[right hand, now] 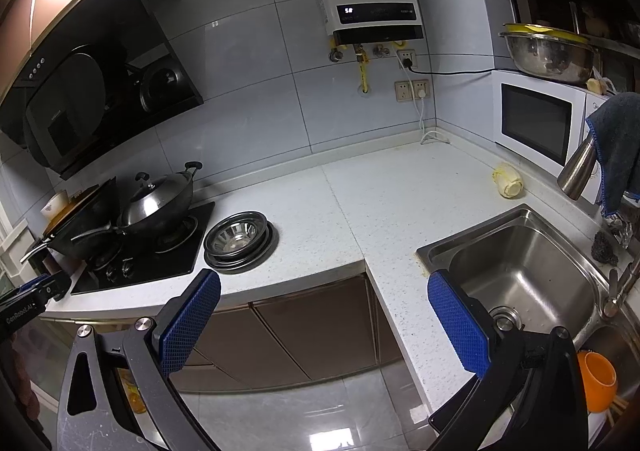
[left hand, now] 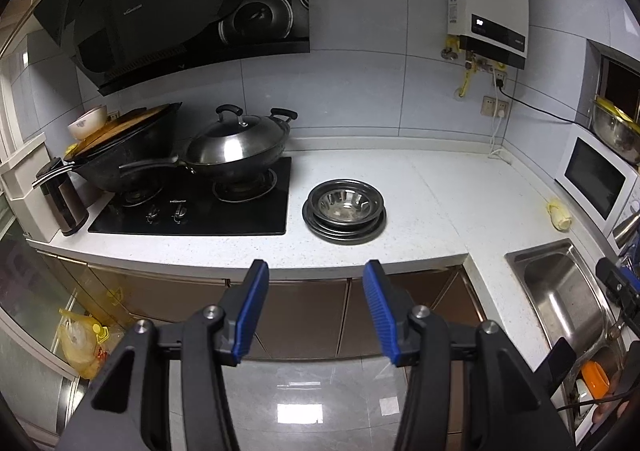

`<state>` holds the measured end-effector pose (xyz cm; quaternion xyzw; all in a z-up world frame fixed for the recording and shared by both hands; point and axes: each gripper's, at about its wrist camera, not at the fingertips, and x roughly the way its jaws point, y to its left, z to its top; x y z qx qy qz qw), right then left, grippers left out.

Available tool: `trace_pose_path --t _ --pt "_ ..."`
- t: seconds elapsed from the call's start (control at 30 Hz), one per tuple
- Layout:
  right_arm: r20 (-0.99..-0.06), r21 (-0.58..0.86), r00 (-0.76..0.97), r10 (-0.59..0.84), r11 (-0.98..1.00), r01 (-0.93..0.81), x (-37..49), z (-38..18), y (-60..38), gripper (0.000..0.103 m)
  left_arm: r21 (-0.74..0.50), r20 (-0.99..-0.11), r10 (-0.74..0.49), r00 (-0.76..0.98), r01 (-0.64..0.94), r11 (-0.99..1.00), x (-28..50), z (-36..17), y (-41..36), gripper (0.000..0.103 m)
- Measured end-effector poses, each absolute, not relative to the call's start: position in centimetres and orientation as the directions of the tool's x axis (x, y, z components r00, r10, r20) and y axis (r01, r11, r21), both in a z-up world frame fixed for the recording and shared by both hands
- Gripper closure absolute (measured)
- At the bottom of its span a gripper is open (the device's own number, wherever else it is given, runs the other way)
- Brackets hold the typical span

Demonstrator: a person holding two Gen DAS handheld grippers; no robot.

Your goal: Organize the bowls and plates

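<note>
A stack of steel plates with a steel bowl (left hand: pixel 344 205) nested on top sits on the white counter just right of the stove; it also shows in the right wrist view (right hand: pixel 239 238). My left gripper (left hand: pixel 316 275) is open and empty, held back in front of the counter edge, facing the stack. My right gripper (right hand: pixel 324 291) is open wide and empty, off the counter corner between the stack and the sink. The right gripper's edge shows at the far right of the left wrist view (left hand: pixel 618 287).
Two woks (left hand: pixel 236 149) sit on the black gas stove (left hand: pixel 192 211). A steel sink (right hand: pixel 520 271) is at right, with an orange cup (right hand: pixel 598 381) beside it. A microwave (right hand: pixel 538 117) carries a steel basin (right hand: pixel 548 51). A yellow cloth lump (right hand: pixel 509 181) lies on the counter.
</note>
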<state>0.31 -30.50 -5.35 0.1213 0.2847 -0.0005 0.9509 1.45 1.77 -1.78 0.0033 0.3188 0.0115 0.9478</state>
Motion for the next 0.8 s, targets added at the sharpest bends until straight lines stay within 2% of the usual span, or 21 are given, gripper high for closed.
trace_pose_path --t 0.8 --pt "-0.547 0.194 0.836 0.035 0.977 0.086 0.8 -5.5 -30.1 0.001 -0.035 -0.639 -0.053 0.767 0.040 0.999 2.9 -2.3 1.9 0.055"
